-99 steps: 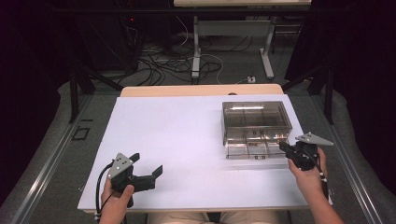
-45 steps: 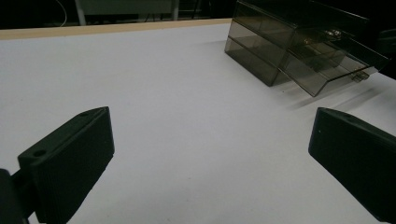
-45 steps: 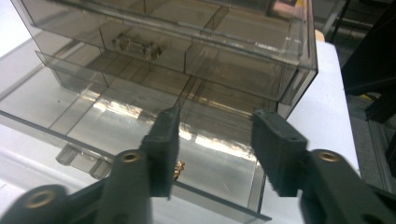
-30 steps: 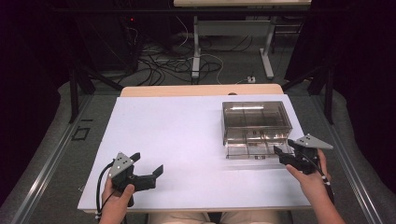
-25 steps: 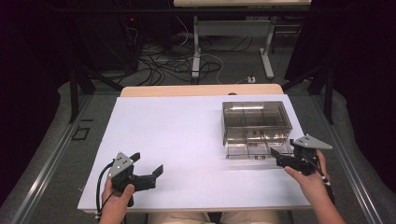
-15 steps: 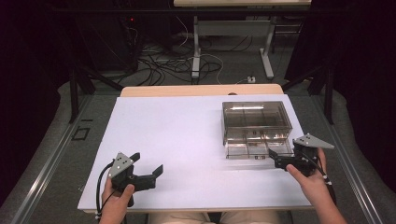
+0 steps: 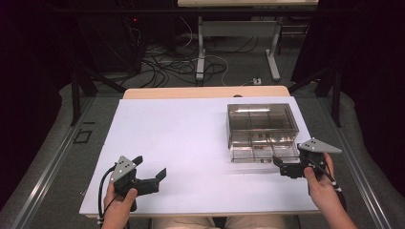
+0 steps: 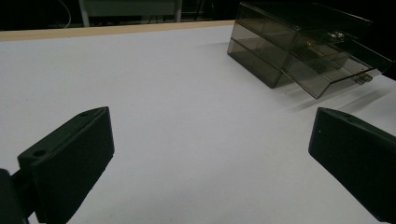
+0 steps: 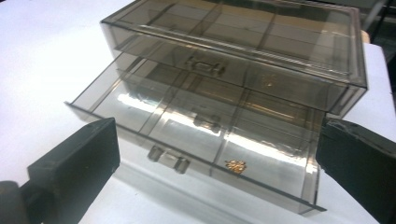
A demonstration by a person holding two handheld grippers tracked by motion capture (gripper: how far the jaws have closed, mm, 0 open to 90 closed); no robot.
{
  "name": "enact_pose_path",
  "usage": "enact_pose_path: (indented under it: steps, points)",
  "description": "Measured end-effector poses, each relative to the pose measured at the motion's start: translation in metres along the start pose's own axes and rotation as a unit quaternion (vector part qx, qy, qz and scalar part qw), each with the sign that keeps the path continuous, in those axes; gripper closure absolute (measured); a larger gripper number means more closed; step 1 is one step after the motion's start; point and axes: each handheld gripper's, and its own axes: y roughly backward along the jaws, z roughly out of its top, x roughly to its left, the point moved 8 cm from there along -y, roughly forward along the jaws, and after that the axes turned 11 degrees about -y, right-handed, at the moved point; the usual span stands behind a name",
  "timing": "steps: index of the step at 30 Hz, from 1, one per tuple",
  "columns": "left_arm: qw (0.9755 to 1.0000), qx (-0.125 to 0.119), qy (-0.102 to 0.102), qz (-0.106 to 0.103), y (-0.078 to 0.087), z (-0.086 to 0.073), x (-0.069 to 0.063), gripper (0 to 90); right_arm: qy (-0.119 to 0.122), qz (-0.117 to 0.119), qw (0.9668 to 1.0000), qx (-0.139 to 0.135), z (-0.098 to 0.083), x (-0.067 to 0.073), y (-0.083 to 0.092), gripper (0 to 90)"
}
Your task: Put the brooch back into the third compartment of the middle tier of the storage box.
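Gaping smoky drawer box (image 9: 261, 70), bottom drawer (image 9: 201, 140)

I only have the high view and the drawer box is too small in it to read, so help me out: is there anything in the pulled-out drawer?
Observer: Yes. In the right gripper view, a small gold trinket lies in the open bottom drawer, in the compartment on that view's right, near the front wall.
Operator: Where is that drawer's handle?
Observer: A small clear handle sits mid-front, between the right gripper's wide-open jaws but not touched.
Operator: Anything in the upper drawer?
Observer: Another small gold piece shows through its front; that drawer is shut.
Operator: And the left gripper?
Observer: The left gripper is open over bare white tabletop, with the smoked organizer box well ahead of it.
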Motion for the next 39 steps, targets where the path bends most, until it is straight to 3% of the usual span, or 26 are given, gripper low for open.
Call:
enact_pose_path:
  steps: [17, 26, 39]
  points:
    - [0.9999, 0.008, -0.011, 0.005, -0.001, -0.001, -0.001, 0.3, 0.027, 0.032, 0.9991, 0.011, -0.009, 0.035, 0.005, 0.0]
    - [0.9999, 0.010, -0.009, -0.002, -0.003, -0.002, -0.004, 0.3, 0.040, 0.045, 0.9979, 0.023, -0.023, 0.051, -0.007, 0.0]
    - [0.9999, 0.010, -0.010, -0.007, -0.003, -0.002, -0.005, 0.4, 0.042, 0.070, 0.9961, 0.033, -0.035, 0.071, -0.021, 0.0]
